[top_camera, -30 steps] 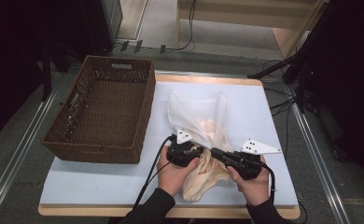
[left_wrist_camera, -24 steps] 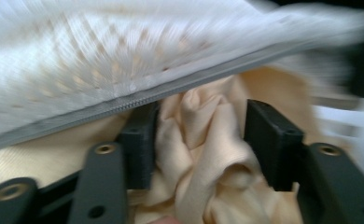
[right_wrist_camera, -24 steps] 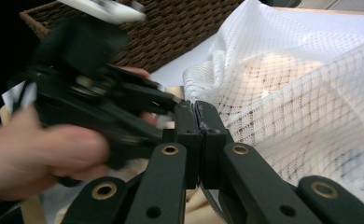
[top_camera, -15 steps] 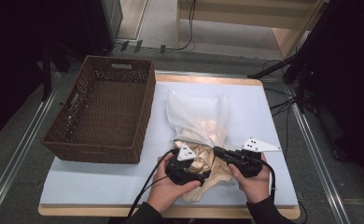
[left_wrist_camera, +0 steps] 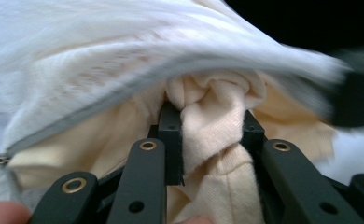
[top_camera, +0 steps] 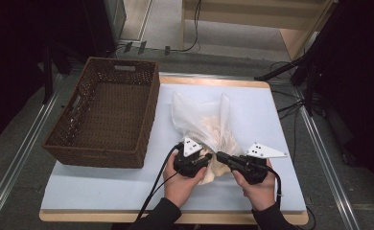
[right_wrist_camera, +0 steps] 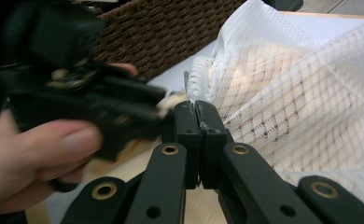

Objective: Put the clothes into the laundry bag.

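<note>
A white mesh laundry bag [top_camera: 206,122] lies on the pale counter [top_camera: 103,187], to the right of a brown wicker basket [top_camera: 106,112] and close to it. A cream-coloured garment [top_camera: 217,166] protrudes from the near, open end of the bag, between the two hands.

The left hand-held gripper [top_camera: 205,159] is held at the near end of the bag, with its jaws directed to the right. In the left gripper view, a bunched fold of the cream garment [left_wrist_camera: 213,116] is clamped between the two black jaws, which are parted only by the thickness of the fabric. The grey zipper edge [left_wrist_camera: 124,93] of the bag passes above the jaws, and the white mesh [left_wrist_camera: 77,51] is draped over it.

The right hand-held gripper [top_camera: 219,156] is held just beside the left one, with its jaws directed to the left. In the right gripper view, its jaws [right_wrist_camera: 199,122] are pressed fully together on the edge of the mesh bag [right_wrist_camera: 283,98] beside the bag's opening. The left hand-held gripper [right_wrist_camera: 77,93] and the person's left hand [right_wrist_camera: 40,154] are seen blurred at the left of that view, with the wicker basket [right_wrist_camera: 171,32] behind them.
</note>
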`<state>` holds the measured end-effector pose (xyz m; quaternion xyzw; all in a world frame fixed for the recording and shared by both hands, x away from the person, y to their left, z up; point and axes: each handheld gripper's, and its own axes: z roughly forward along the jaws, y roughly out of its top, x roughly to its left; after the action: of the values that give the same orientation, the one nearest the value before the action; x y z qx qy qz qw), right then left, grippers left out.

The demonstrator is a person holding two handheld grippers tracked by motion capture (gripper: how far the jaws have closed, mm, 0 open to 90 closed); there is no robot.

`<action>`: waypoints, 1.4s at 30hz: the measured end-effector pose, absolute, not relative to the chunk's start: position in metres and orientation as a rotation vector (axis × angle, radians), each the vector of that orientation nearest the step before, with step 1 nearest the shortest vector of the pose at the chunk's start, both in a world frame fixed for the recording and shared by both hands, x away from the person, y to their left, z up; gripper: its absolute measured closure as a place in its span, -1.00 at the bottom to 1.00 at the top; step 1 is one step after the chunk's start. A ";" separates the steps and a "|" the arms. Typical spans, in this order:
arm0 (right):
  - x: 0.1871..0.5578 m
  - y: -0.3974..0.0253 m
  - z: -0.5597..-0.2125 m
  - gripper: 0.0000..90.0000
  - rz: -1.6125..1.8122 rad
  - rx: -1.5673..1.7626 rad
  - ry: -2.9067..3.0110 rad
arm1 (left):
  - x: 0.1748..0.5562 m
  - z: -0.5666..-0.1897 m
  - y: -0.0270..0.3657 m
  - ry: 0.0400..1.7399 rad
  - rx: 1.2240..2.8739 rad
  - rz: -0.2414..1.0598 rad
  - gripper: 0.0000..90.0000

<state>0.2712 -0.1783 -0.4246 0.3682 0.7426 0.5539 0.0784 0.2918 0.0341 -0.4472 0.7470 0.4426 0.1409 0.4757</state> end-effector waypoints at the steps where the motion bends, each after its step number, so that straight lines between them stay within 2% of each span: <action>1: 0.271 -0.178 -0.424 0.99 1.660 1.096 2.227 | 0.296 -0.452 0.033 1.096 1.838 0.365 0.54; 2: 0.270 -0.178 -0.424 0.99 1.657 1.096 2.236 | 0.301 -0.459 0.030 1.107 1.861 0.368 0.52; 4: 0.270 -0.179 -0.426 0.99 1.646 1.097 2.240 | 0.311 -0.474 0.026 1.119 1.926 0.269 0.46; 5: 0.271 -0.180 -0.428 0.99 1.647 1.108 2.239 | 0.311 -0.477 0.027 1.105 1.917 0.261 0.42; 7: 0.273 -0.181 -0.430 0.99 1.633 1.119 2.238 | 0.308 -0.470 0.033 1.086 1.911 0.229 0.31; 9: 0.274 -0.184 -0.430 0.99 1.637 1.137 2.227 | 0.300 -0.459 0.039 1.046 1.913 0.208 0.05; 10: 0.275 -0.185 -0.430 0.99 1.633 1.134 2.225 | 0.295 -0.453 0.043 1.022 1.912 0.213 -0.02; 13: 0.277 -0.188 -0.430 0.99 1.633 1.146 2.208 | 0.278 -0.444 0.052 0.996 1.913 0.200 -0.15; 16: 0.278 -0.189 -0.430 0.99 1.629 1.149 2.204 | 0.270 -0.455 0.046 0.983 2.021 0.207 -0.25; 18: 0.279 -0.188 -0.431 0.99 1.630 1.158 2.210 | 0.271 -0.465 0.038 1.021 2.070 0.248 -0.19; 20: 0.278 -0.186 -0.433 0.99 1.625 1.155 2.218 | 0.274 -0.466 0.035 1.053 2.044 0.245 0.28; 22: 0.277 -0.183 -0.433 0.99 1.626 1.149 2.224 | 0.281 -0.462 0.031 1.067 2.019 0.240 0.62; 23: 0.276 -0.181 -0.432 0.99 1.627 1.139 2.228 | 0.284 -0.460 0.029 1.058 2.009 0.234 0.70; 26: 0.274 -0.179 -0.430 0.99 1.635 1.126 2.225 | 0.298 -0.451 0.023 1.062 1.918 0.230 0.75; 29: 0.273 -0.182 -0.427 0.99 1.653 1.124 2.214 | 0.307 -0.443 0.023 1.084 1.791 0.301 0.75; 31: 0.274 -0.185 -0.425 0.99 1.667 1.130 2.216 | 0.314 -0.449 0.022 1.110 1.777 0.357 0.71; 34: 0.276 -0.190 -0.427 0.99 1.666 1.144 2.223 | 0.331 -0.475 0.023 1.188 1.863 0.326 0.64; 36: 0.277 -0.190 -0.430 0.99 1.660 1.150 2.225 | 0.334 -0.478 0.030 1.214 1.834 0.267 0.60; 38: 0.278 -0.190 -0.431 0.99 1.651 1.157 2.224 | 0.331 -0.473 0.030 1.190 1.859 0.278 0.47; 40: 0.278 -0.190 -0.431 0.99 1.641 1.157 2.218 | 0.321 -0.464 0.034 1.123 1.884 0.252 0.20; 42: 0.280 -0.191 -0.432 0.99 1.641 1.161 2.211 | 0.310 -0.456 0.044 1.094 1.885 0.239 0.04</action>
<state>0.2795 -0.1915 -0.4322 0.3875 0.7377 0.5475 0.0764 0.3097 0.0443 -0.4555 0.7647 0.4437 0.0970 0.4571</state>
